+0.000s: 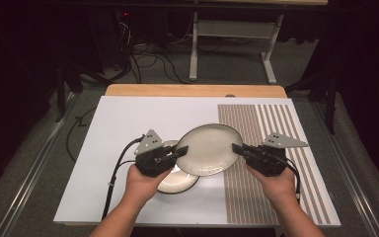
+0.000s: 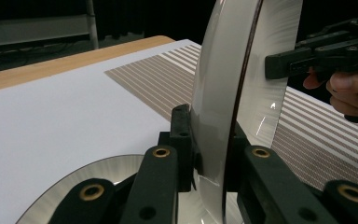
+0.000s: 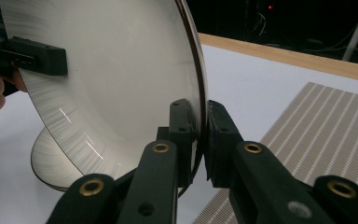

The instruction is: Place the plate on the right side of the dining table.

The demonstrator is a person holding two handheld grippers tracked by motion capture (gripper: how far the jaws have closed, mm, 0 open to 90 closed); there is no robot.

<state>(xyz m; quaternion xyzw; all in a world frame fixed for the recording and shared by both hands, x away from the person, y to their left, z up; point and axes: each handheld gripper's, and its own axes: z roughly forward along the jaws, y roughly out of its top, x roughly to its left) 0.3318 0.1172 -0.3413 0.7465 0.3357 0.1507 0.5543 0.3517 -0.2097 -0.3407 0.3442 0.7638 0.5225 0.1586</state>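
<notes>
Plate (image 1: 209, 149) lifted above the white mat (image 1: 123, 123), your left gripper (image 1: 180, 154) and right gripper (image 1: 237, 148) each clamped on opposite rims, second plate (image 1: 177, 183) beneath, partly hidden, probably identical.

No readable text, labels, brands or numbers anywhere my cameras look: plates, mat, bench all unmarked.
</notes>
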